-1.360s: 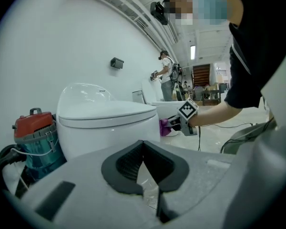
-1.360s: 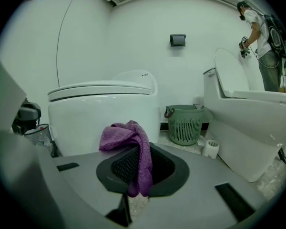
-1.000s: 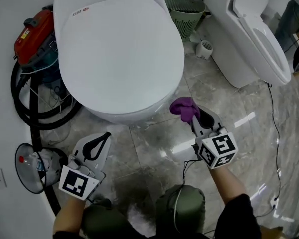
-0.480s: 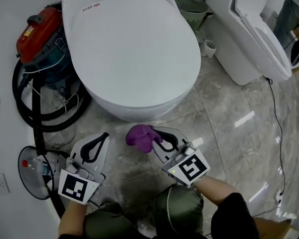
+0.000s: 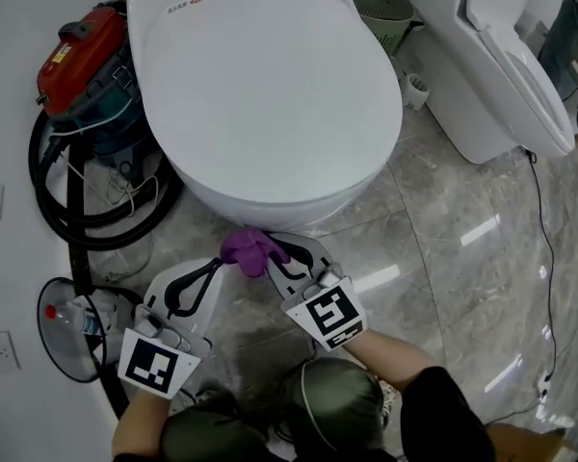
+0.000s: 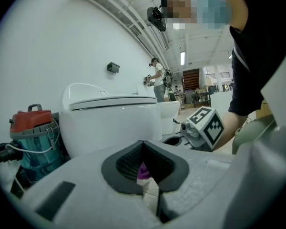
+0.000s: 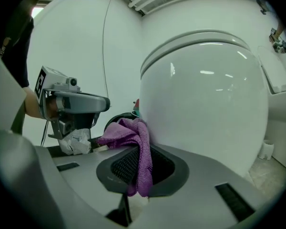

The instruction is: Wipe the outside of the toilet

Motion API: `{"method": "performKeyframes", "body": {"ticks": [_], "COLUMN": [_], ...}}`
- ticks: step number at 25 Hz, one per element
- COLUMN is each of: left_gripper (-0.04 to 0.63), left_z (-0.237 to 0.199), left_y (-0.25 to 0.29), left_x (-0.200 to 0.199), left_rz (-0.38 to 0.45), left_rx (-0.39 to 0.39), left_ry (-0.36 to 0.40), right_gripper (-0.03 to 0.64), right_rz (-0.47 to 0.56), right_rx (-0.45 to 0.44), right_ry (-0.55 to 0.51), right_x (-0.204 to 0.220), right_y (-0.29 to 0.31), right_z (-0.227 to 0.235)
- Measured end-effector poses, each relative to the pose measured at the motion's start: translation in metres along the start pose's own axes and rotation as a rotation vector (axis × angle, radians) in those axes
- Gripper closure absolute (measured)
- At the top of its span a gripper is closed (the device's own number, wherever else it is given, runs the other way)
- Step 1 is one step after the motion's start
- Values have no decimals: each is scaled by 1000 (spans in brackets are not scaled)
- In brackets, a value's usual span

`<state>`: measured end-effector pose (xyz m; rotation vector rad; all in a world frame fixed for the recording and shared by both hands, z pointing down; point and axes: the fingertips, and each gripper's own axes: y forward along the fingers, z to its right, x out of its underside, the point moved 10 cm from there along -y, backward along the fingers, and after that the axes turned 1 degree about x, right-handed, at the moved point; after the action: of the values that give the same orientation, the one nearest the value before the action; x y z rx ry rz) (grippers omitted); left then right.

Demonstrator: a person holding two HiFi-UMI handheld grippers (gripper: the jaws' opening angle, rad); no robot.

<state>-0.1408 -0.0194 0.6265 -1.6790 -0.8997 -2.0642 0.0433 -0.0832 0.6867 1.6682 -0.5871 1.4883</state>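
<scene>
I see the white toilet (image 5: 270,94) filling the upper middle of the head view, lid down, with a second toilet (image 5: 501,56) to its right. A red-topped vacuum (image 5: 82,56) stands at its left, its black hose (image 5: 48,200) looped on the marble floor (image 5: 443,229).

My right gripper (image 5: 279,250) sits low at the front of the bowl, jaws clamped on the purple cloth (image 5: 249,250). The cloth bunches past the tips, right against the bowl's lower curve. My left gripper (image 5: 210,264) is just beside it – jaws together, nothing between them.
</scene>
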Motion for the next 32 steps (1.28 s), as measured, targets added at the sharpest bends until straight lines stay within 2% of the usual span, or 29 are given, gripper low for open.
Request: {"method": "performKeyframes", "body": {"ticks": [6, 15, 24, 29, 32], "left_gripper": [592, 592, 592, 592, 592], "left_z": [4, 11, 18, 19, 20], "left_y": [10, 22, 23, 23, 23], "left_x": [3, 4, 3, 2, 2], "left_rz": [-5, -13, -18, -12, -12], "left_rx": [13, 42, 51, 63, 68], "left_ry": [-27, 0, 9, 11, 1], "right_gripper": [575, 575, 575, 576, 576], "right_rz": [-40, -83, -125, -115, -116], "right_rx": [58, 263, 389, 535, 587], "right_ry": [10, 51, 88, 157, 163], "right_x": [16, 37, 58, 61, 56], "right_y": [-35, -81, -82, -80, -77], "right_z": [34, 102, 159, 193, 204]}}
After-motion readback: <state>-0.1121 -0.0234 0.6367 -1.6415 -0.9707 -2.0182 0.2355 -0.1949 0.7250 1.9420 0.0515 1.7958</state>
